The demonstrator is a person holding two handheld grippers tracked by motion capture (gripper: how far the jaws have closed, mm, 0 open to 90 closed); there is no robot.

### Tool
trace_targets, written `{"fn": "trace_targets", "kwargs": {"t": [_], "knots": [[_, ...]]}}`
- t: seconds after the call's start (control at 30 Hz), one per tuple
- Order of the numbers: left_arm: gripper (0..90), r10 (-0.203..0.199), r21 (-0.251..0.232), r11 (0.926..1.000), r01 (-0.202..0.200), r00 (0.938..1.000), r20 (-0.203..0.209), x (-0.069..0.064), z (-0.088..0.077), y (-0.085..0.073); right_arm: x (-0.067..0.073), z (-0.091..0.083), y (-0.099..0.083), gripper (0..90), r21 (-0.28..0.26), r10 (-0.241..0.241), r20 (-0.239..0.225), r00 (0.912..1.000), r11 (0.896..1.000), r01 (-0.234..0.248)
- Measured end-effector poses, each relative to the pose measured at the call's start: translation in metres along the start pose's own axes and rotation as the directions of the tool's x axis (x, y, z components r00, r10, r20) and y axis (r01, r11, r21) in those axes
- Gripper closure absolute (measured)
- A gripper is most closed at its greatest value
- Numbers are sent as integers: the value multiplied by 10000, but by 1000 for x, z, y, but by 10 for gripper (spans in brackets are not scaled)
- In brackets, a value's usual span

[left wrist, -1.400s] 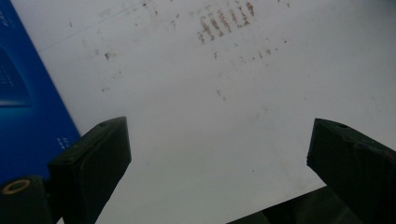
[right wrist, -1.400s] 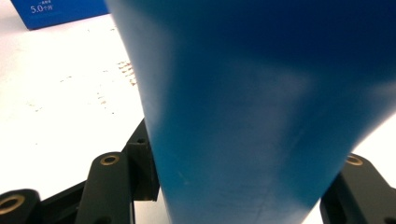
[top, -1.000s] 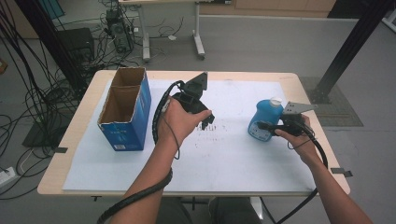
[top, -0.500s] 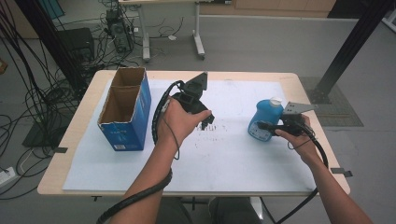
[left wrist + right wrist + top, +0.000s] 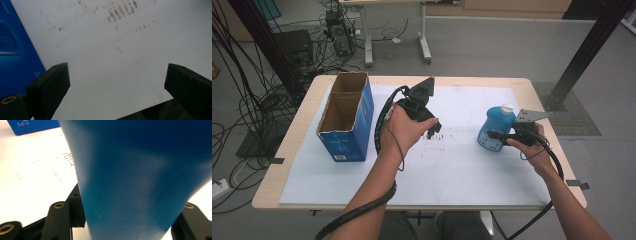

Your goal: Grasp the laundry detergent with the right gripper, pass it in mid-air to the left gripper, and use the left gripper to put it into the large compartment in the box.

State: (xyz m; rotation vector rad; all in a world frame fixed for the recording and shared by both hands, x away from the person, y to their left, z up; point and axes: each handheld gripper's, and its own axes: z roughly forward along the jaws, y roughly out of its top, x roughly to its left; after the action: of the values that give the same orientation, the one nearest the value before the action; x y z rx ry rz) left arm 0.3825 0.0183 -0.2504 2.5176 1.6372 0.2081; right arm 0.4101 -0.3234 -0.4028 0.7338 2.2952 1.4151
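Your right claw (image 5: 492, 135) clamped the blue bottle (image 5: 494, 131) low (cap up) — it could tip. Left claw (image 5: 434, 127) hung released over the tabletop (image 5: 472, 175).

The bottle (image 5: 495, 131) is blue with a white cap. The box (image 5: 347, 116) is blue outside and brown inside. The white sheet (image 5: 452, 165) has little brown marks.

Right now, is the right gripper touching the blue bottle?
Touching. In the right gripper view the blue bottle sits between the right gripper, its jaws against both sides with no gap.
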Motion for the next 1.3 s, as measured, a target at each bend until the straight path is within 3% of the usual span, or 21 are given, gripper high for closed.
{"fn": "trace_targets", "kwargs": {"t": [1.3], "knots": [[67, -44, -27, 10000, 44, 10000, -37, 2, -4, -3, -1, 0, 0, 429, 6, 115, -42, 9999, 9999, -115]]}}
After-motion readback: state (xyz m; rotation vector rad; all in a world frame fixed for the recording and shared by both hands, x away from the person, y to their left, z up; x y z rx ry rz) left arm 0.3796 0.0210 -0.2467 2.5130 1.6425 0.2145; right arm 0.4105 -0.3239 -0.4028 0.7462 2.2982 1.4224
